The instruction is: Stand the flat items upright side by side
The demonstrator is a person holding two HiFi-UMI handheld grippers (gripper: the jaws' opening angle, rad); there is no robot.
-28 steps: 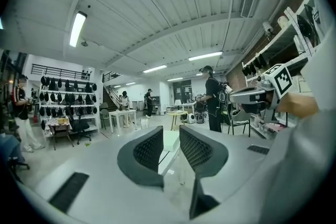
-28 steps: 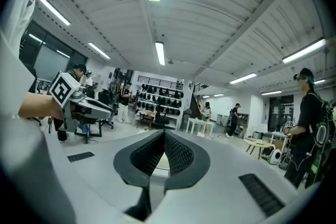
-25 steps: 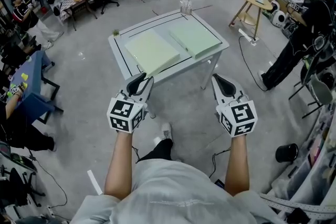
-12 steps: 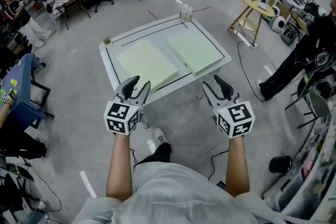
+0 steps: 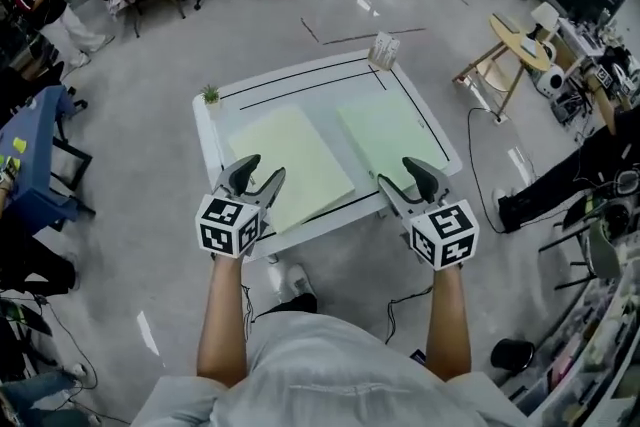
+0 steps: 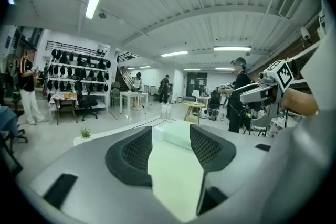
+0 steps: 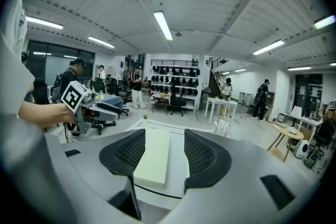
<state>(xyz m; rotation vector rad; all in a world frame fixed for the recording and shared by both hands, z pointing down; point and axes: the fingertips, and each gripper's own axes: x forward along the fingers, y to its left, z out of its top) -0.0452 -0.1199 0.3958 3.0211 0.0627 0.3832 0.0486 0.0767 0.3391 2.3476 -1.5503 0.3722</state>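
Observation:
Two pale green flat slabs lie side by side on a white table: the left slab and the right slab. My left gripper hovers at the table's near edge over the left slab's near corner, its jaws open and empty after just opening. My right gripper hangs at the near edge by the right slab, jaws also just opened, nothing between them. The left gripper view looks along the left slab; the right gripper view shows the right slab ahead between the jaws.
A small potted plant stands at the table's far left corner and a clear holder at the far right corner. A round wooden side table stands to the right, a blue table to the left. People stand around the room.
Both grippers have advanced from well short of the table to its near edge, and both sets of jaws have spread apart. The table now sits closer in the head view.

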